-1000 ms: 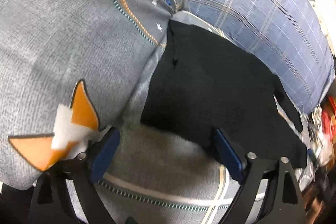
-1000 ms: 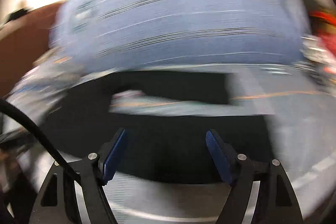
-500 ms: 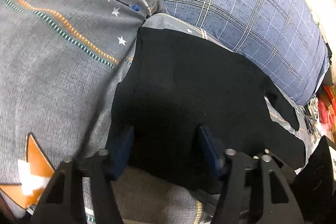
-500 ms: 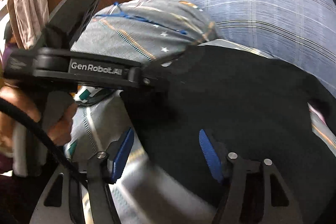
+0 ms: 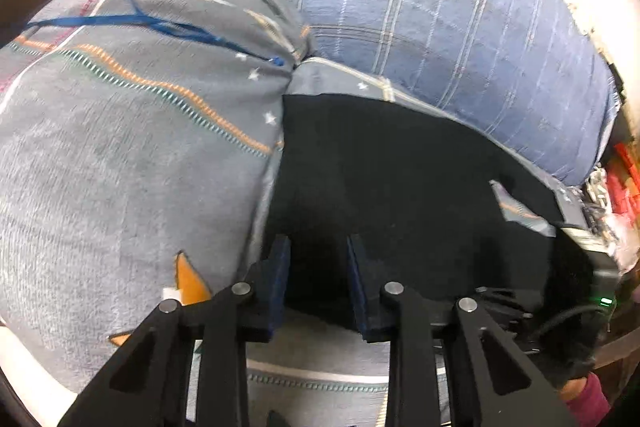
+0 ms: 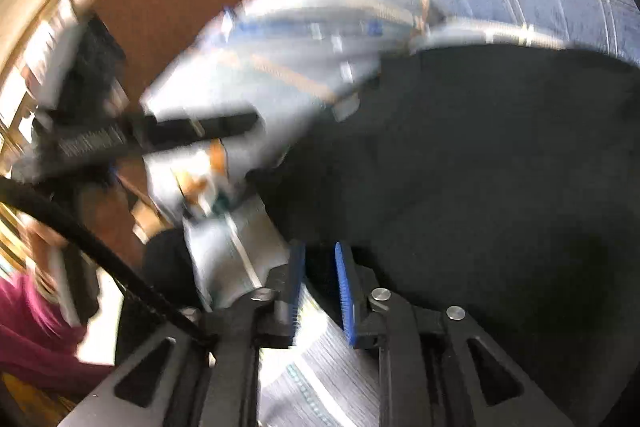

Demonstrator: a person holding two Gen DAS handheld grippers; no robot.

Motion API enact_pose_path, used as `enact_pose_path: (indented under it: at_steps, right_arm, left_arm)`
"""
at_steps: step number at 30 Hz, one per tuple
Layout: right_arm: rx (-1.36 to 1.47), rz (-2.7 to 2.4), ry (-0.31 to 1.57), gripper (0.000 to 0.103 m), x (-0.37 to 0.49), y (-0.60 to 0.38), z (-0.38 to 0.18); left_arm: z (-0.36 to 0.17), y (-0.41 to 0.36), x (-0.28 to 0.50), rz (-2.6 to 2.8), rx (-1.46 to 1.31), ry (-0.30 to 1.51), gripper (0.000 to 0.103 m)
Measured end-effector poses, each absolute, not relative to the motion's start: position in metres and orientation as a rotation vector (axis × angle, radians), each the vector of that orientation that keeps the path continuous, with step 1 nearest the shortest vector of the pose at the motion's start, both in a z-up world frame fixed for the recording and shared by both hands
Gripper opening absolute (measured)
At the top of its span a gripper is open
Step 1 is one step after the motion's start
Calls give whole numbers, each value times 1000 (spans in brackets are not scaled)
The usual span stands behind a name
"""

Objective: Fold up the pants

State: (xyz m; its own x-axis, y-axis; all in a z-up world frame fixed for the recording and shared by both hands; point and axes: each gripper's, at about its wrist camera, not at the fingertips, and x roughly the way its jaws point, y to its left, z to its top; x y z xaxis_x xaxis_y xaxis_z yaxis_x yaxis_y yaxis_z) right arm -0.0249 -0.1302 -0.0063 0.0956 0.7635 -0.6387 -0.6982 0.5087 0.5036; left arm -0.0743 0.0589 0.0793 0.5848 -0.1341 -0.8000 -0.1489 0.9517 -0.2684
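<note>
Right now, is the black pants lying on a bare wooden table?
No, the black pants lie on grey patterned bedding beside a blue checked pillow.

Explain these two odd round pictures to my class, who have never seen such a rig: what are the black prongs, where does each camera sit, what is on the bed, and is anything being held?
No robot is here. A person carries a hand-held gripper in each hand, each with two blue-padded fingers and a wide-angle camera looking forward along them, hence the round, bent pictures.

The left camera's picture shows the left gripper; the right camera's shows the right gripper. That second picture is blurred.

On the patterned grey bedding lie black pants, with a blue checked pillow behind them.

Both grippers' jaws are closing, each with the near edge of the pants between its pads. Whether the pads already press the cloth is hard to tell.

The other gripper also appears at the left of the right camera's picture, beside a pink sleeve.
</note>
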Motion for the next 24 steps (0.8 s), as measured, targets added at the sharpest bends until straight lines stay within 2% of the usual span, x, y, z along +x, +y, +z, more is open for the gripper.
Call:
enact_pose_path:
  at_steps: [1, 3, 5, 9, 13, 16, 18, 22, 24]
  right_arm:
    - [74, 1084, 970, 28, -30, -131, -1]
    - [78, 1103, 947, 46, -38, -132, 11]
    - [73, 1118, 906, 54, -47, -130, 18]
    - [-5, 1125, 932, 55, -50, -109, 1]
    - [72, 1087, 934, 56, -30, -137, 17]
    - [43, 974, 872, 67, -14, -175, 35]
    - [43, 927, 865, 68, -3, -193, 41]
    - [4, 851, 849, 70, 14, -216, 50]
    - [-10, 822, 835, 76, 21, -224, 55]
  left_arm:
    - [78, 60, -74, 8, -335, 958, 36]
    - [77, 62, -74, -1, -346, 952, 47]
    - [78, 57, -71, -12, -346, 940, 51]
    - [74, 45, -63, -31, -337, 936, 63]
    - [59, 29, -50, -52, -289, 981, 64]
    - [57, 19, -43, -36, -239, 969, 69]
    - [58, 14, -40, -35, -229, 958, 73]
    - [63, 5, -30, -40, -206, 949, 75]
    - [68, -1, -25, -40, -168, 933, 77]
